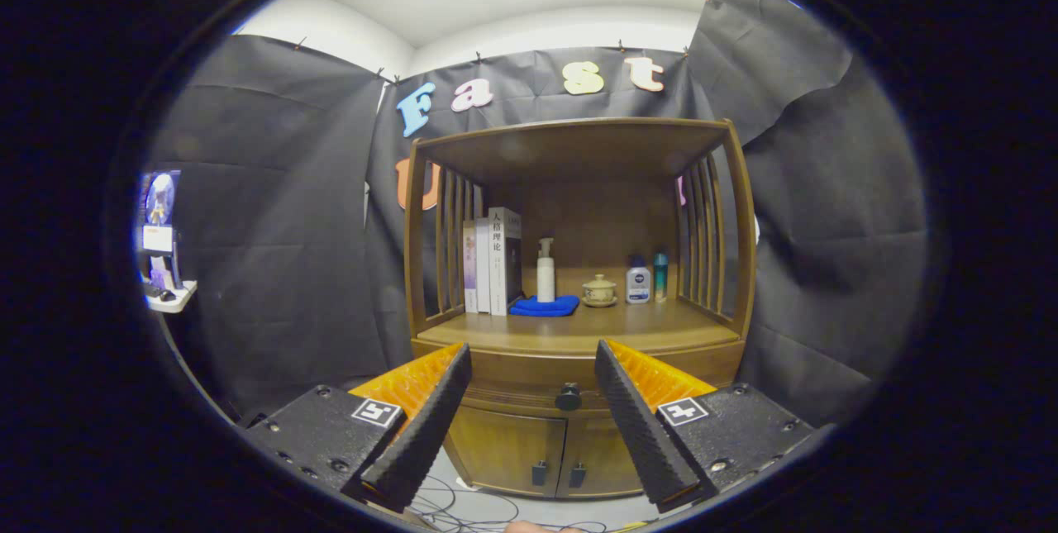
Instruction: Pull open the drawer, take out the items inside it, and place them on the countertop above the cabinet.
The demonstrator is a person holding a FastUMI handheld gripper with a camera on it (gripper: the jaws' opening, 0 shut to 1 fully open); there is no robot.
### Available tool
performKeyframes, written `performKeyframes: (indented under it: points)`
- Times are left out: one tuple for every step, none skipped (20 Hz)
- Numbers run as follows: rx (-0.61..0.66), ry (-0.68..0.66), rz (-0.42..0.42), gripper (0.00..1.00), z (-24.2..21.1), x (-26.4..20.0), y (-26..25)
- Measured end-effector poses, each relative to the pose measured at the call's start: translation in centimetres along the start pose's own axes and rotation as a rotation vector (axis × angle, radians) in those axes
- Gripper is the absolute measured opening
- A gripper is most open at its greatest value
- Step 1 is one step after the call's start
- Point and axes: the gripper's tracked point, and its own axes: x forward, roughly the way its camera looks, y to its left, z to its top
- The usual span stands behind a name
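Observation:
A wooden cabinet [430, 268] stands ahead against the booth wall. Its drawer [529, 391] is closed, with a dark round knob [568, 397] on its front. The knob lies between and beyond my two fingers [430, 417], still some way off. My gripper [532, 359] is open and holds nothing. The countertop [645, 328] above the drawer is the floor of an open shelf with slatted sides. What is inside the drawer is hidden.
On the countertop stand books [493, 260], a white pump bottle [545, 271] on a blue cloth [543, 306], a lidded cup [599, 291] and two small bottles [646, 278]. Two lower doors [533, 452] sit under the drawer. Cables [463, 508] trail on the floor.

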Motion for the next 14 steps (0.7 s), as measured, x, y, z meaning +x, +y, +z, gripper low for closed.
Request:
performKeyframes:
  points:
    - [0.0,0.003,-0.003,0.98,-0.2,0.2,0.0]
    - [-0.002,0.014,-0.005,0.98,-0.6,0.3,0.1]
    - [-0.003,0.02,-0.006,0.98,-0.9,0.5,0.1]
    - [-0.006,0.027,-0.007,0.98,-1.3,1.0,0.0]
    - [-0.011,0.032,-0.011,0.98,-1.7,1.7,-0.2]
    - [-0.017,0.035,-0.014,0.98,-2.3,2.2,-0.3]
    - [-0.024,0.047,-0.017,0.98,-2.9,2.7,-0.4]
    - [-0.028,0.057,-0.019,0.98,-3.7,3.3,-0.5]
    - [-0.032,0.073,-0.024,0.98,-4.4,4.0,-0.7]
    - [-0.034,0.083,-0.03,0.98,-5.2,4.7,-1.0]
    - [-0.039,0.098,-0.04,0.98,-6.0,5.6,-1.4]
    - [-0.046,0.114,-0.045,0.98,-7.0,6.2,-1.6]
    - [-0.051,0.129,-0.058,0.98,-8.0,6.9,-2.0]
    - [-0.052,0.149,-0.071,0.98,-9.0,7.7,-2.6]
